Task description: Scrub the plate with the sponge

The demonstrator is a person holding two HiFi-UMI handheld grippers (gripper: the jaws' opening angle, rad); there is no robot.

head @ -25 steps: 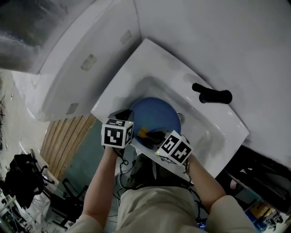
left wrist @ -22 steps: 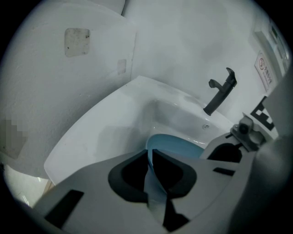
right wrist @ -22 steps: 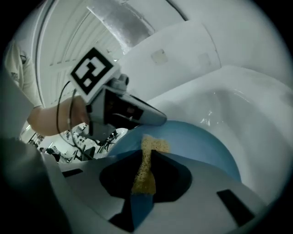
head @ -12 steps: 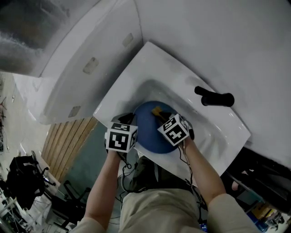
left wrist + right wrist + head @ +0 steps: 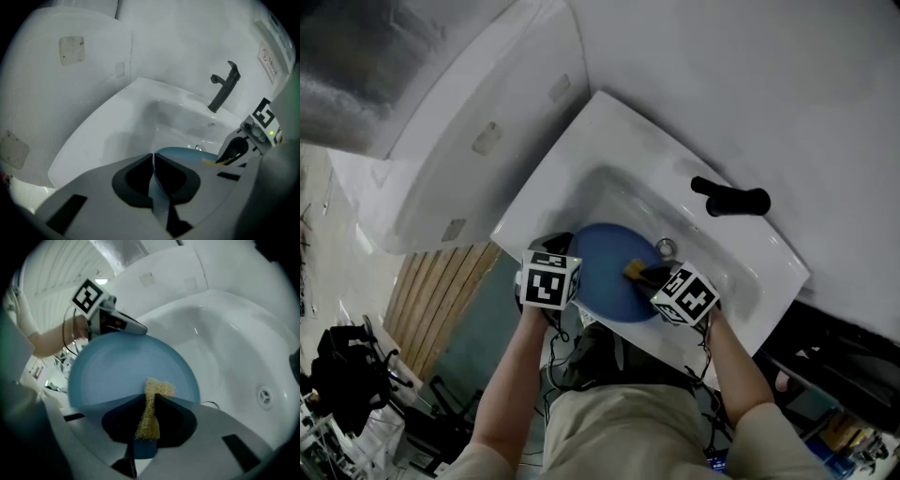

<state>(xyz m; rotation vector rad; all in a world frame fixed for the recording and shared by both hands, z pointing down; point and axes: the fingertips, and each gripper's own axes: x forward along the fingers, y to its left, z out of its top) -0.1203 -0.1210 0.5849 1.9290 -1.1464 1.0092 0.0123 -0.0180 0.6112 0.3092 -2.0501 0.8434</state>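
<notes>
Under the black faucet (image 5: 731,199), in the white sink (image 5: 581,141), the left hand-held gripper (image 5: 153,161) is closing on the blue plate (image 5: 605,267) rim. The right hand-held gripper (image 5: 149,401) pinches the sponge (image 5: 158,389), seemingly against the plate's face; marker cubes hide its near edge.

The blue round plate (image 5: 605,272) fills the near half of the white sink basin (image 5: 614,192). Open room lies over the far part of the bowl and around the metal drain (image 5: 664,247). The black faucet lever (image 5: 729,199) juts up from the back rim, right of the drain.
</notes>
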